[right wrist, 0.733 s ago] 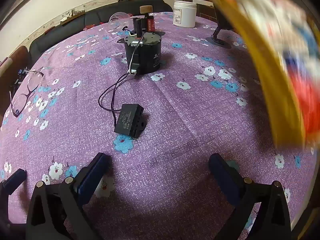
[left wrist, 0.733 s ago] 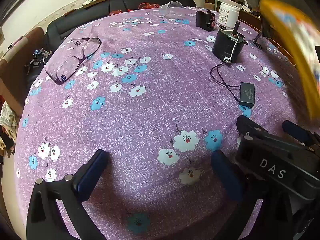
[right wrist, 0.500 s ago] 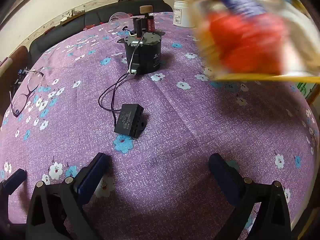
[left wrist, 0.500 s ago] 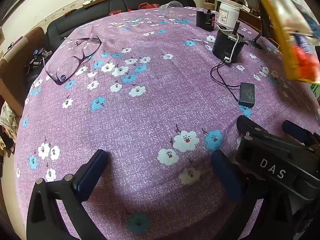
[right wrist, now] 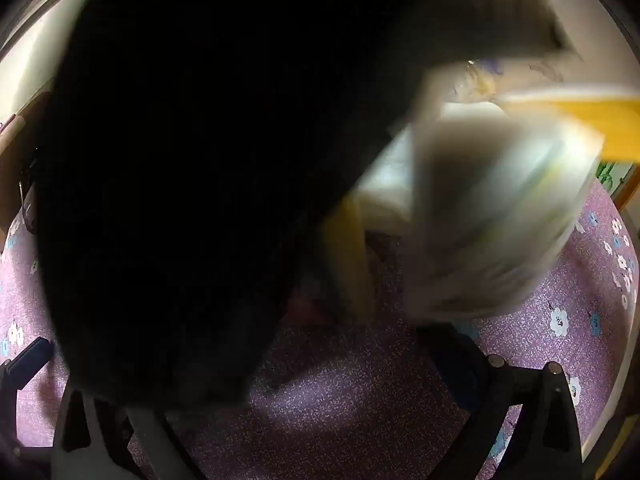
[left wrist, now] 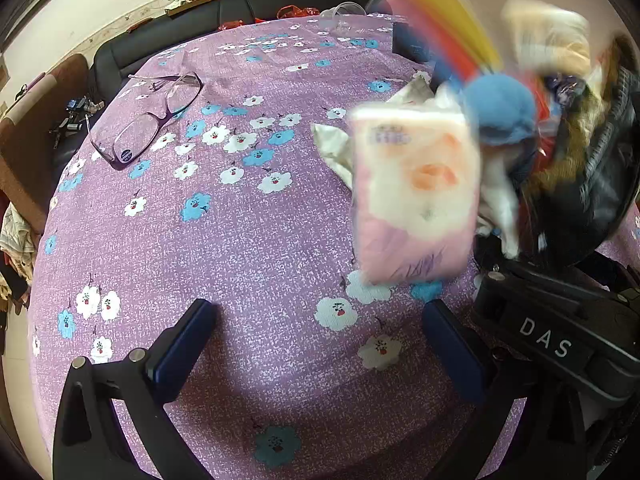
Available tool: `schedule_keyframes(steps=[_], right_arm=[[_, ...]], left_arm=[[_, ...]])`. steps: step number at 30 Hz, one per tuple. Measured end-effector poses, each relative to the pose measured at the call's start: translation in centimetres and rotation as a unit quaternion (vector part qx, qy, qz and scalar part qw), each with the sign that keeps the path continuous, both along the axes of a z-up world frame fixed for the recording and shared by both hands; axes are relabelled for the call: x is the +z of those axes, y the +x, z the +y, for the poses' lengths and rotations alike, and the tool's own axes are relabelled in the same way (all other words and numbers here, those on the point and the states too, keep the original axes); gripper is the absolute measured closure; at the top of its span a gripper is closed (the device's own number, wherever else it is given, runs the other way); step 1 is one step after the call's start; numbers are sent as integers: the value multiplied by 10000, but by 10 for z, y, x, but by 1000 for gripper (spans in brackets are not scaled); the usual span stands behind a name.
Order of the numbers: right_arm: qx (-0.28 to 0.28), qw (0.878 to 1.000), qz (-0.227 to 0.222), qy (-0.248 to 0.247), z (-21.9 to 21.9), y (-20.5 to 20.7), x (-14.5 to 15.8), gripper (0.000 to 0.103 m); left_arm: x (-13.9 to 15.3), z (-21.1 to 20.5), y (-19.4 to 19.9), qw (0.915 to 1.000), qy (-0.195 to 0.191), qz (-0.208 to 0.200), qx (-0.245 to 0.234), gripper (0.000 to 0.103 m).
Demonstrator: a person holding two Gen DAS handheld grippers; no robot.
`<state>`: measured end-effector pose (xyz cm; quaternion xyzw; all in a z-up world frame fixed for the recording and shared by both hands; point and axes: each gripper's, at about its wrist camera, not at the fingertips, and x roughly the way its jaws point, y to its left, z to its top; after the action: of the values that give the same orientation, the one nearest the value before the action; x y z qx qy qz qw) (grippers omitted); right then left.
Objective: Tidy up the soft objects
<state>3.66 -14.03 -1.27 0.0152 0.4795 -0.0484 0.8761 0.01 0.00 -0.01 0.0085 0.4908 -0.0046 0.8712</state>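
Soft things are tumbling blurred onto the purple flowered tablecloth (left wrist: 248, 240) out of a yellow bag (left wrist: 452, 8). Among them are a pink and white tissue pack (left wrist: 416, 192), a blue fluffy ball (left wrist: 500, 108), a white cloth (left wrist: 336, 148) and a black fabric item (left wrist: 600, 184). My left gripper (left wrist: 318, 312) is open low over the cloth, just in front of the tissue pack, and holds nothing. The black item (right wrist: 192, 168) fills most of the right wrist view, beside a blurred white pack (right wrist: 492, 216). My right gripper (right wrist: 320, 340) stands open, its left finger hidden behind the black item.
Purple-framed glasses (left wrist: 148, 120) lie at the far left of the table. A dark sofa (left wrist: 240, 12) runs along the far edge, with a clear plastic cup (left wrist: 344, 12) near it. The right gripper's body marked DAS (left wrist: 544, 340) sits close on the left gripper's right.
The yellow bag swung in from the right over the table and its soft contents have spilled out. They now cover the motor, cable and black box. Both grippers have stayed put.
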Motion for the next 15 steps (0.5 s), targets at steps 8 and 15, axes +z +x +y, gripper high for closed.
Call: schedule_keyframes(steps=[8, 15], right_arm=[[1, 10000, 5, 3, -1, 2, 3, 1], [1, 10000, 3, -2, 2, 2, 1, 1]], left_arm=[[0, 0, 0, 10000, 1, -2, 0, 0], [0, 0, 0, 10000, 0, -2, 0, 0]])
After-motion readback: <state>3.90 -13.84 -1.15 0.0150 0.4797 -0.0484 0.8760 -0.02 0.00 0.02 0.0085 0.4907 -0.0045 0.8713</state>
